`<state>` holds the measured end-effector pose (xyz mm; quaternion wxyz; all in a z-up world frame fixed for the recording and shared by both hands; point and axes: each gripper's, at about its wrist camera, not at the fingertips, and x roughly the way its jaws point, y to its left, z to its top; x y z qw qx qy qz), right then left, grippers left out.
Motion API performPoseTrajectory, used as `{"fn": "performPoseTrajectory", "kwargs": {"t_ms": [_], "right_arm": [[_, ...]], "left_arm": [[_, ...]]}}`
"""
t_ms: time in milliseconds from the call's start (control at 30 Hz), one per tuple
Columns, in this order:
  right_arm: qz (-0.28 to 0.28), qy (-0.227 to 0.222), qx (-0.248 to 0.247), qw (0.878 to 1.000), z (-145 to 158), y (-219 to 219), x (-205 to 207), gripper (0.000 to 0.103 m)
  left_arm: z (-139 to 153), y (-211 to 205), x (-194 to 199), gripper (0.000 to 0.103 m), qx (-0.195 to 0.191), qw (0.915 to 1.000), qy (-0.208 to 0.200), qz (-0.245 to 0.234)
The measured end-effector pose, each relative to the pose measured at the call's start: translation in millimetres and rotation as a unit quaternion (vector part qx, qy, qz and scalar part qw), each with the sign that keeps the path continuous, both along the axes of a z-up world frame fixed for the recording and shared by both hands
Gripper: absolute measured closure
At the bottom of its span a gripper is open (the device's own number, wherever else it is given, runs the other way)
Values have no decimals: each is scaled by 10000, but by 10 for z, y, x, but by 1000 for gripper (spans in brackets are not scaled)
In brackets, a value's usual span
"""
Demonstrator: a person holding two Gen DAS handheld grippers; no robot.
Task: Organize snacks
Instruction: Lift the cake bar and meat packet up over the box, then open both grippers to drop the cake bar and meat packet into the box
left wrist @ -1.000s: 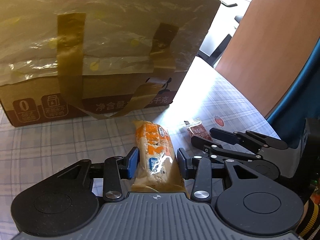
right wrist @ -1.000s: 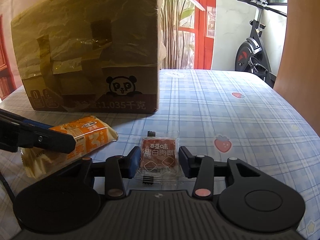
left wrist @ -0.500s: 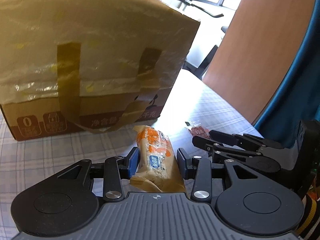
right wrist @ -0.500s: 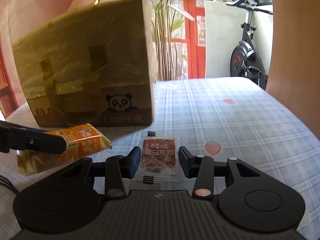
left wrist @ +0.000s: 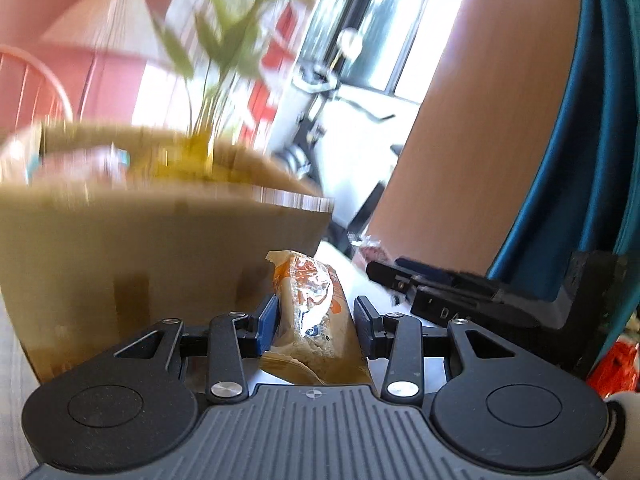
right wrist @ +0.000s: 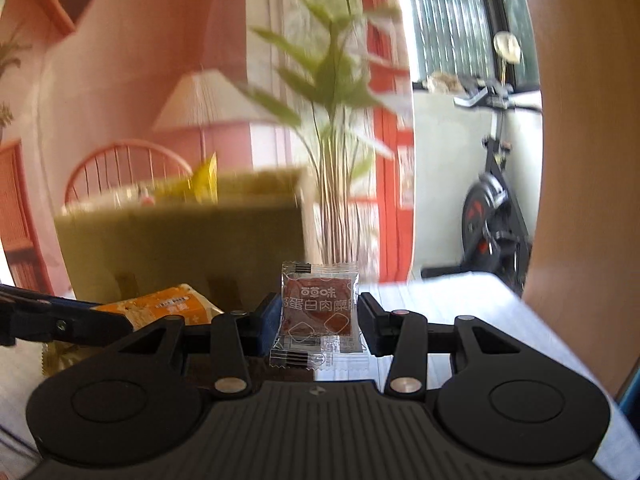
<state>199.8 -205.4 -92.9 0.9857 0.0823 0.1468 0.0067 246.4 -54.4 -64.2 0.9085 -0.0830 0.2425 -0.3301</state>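
Firmly, the left gripper [left wrist: 315,320] clamped the orange snack bar [left wrist: 316,312], its jaws pressed on both sides, just short of the cardboard box [left wrist: 152,248]. Beside it, the right gripper [right wrist: 318,318] pinched the small red meat-snack packet [right wrist: 319,312], also before the box [right wrist: 180,236], whose open top held other snacks [right wrist: 200,184].

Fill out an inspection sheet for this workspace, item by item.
Surface: pale checked tablecloth.
Job's things: orange snack bar; small brown snack packet; cardboard box, open top, snacks inside.
Clutter: nothing seen.
Grippers: left gripper shut on the bar; right gripper shut on the packet; both clear of the table.
Cables: nothing seen.
Surroundings: potted plant, lamp, exercise bike, chair back.
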Motion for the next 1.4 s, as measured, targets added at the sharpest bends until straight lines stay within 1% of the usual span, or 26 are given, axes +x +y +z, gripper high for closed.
{"fn": "performPoseTrajectory", "kwargs": {"t_ms": [200, 233, 300, 400, 533, 667, 733, 900, 1000, 1067, 1100, 1133, 1200, 1300, 1333, 1367, 1400], "right_arm": [[179, -346, -98, 9992, 389, 41, 205, 58], [223, -388, -125, 9989, 441, 60, 255, 58], [293, -461, -167, 9984, 515, 101, 359, 58], [416, -551, -261, 9973, 580, 173, 569, 58], [528, -444, -199, 9974, 620, 240, 887, 58], [563, -287, -142, 9979, 613, 268, 1171, 58], [584, -127, -19, 9982, 602, 262, 1317, 58], [555, 211, 212, 9980, 573, 251, 1520, 58], [528, 349, 178, 9978, 555, 278, 1577, 57], [530, 408, 139, 9977, 549, 295, 1594, 53], [523, 432, 124, 9976, 551, 302, 1594, 53], [521, 442, 119, 9976, 557, 308, 1589, 53], [516, 439, 117, 9976, 583, 316, 1559, 53], [507, 358, 102, 9980, 652, 313, 1482, 53], [504, 340, 87, 9981, 682, 312, 1463, 51], [493, 328, 70, 9982, 707, 308, 1438, 47], [485, 320, 65, 9983, 734, 307, 1416, 45]], "left_arm": [[459, 135, 154, 60, -240, 9980, -543, 237], [494, 101, 227, 60, -251, 9973, -612, 314], [605, 171, 294, 60, -225, 9956, -749, 522], [715, 278, 477, 60, -192, 9931, -809, 830], [791, 502, 787, 60, -160, 9901, -660, 1231], [772, 658, 1077, 60, 47, 9887, -342, 1462], [738, 707, 1194, 60, 132, 9873, -183, 1575], [653, 778, 1397, 59, 292, 9836, 42, 1777], [627, 786, 1508, 59, 352, 9831, 65, 1795], [630, 796, 1513, 53, 404, 9832, 24, 1780], [643, 789, 1520, 46, 452, 9828, 10, 1791], [663, 786, 1516, 42, 499, 9822, -18, 1813], [716, 792, 1487, 39, 529, 9821, -98, 1807], [810, 822, 1380, 29, 533, 9826, -137, 1772], [844, 828, 1334, 25, 554, 9827, -159, 1760], [878, 832, 1287, 24, 589, 9827, -184, 1744], [912, 835, 1237, 21, 636, 9826, -209, 1733]]}}
